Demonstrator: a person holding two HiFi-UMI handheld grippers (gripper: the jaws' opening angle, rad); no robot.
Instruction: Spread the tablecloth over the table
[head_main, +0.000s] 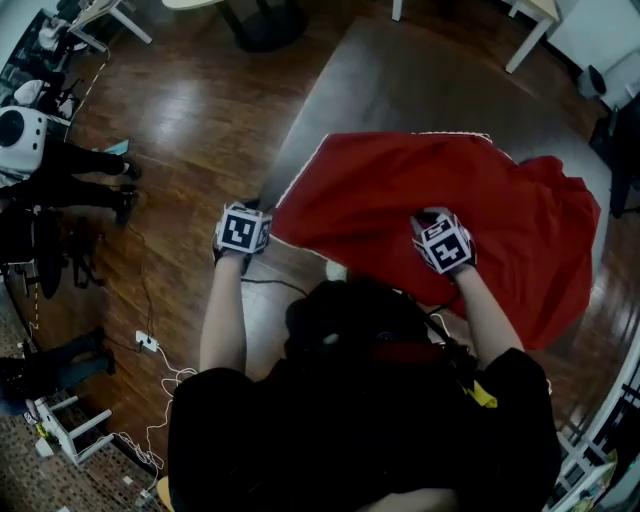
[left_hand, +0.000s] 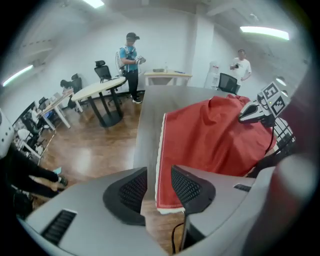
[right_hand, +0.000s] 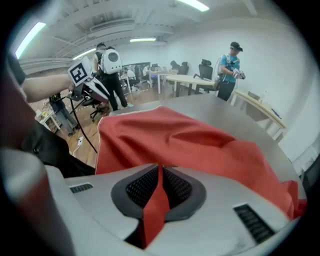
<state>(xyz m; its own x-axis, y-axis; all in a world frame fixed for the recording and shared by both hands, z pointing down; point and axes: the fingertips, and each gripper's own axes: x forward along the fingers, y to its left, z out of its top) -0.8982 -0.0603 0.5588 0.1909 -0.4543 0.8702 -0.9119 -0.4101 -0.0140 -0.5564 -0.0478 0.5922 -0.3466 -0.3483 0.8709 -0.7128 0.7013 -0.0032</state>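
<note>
Open-plan office, white desks (left_hand: 98, 90), swivel chairs (left_hand: 103, 70), ceiling strip lights (left_hand: 264, 32)

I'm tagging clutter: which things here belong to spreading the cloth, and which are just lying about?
Job: tablecloth; grey table; left claw, open; right claw, shut on the tablecloth.
Lying about: white table; chair; power strip.

The tablecloth (head_main: 400, 190) lies on the table's (head_main: 420, 80) near part, before the person (head_main: 350, 420).
</note>
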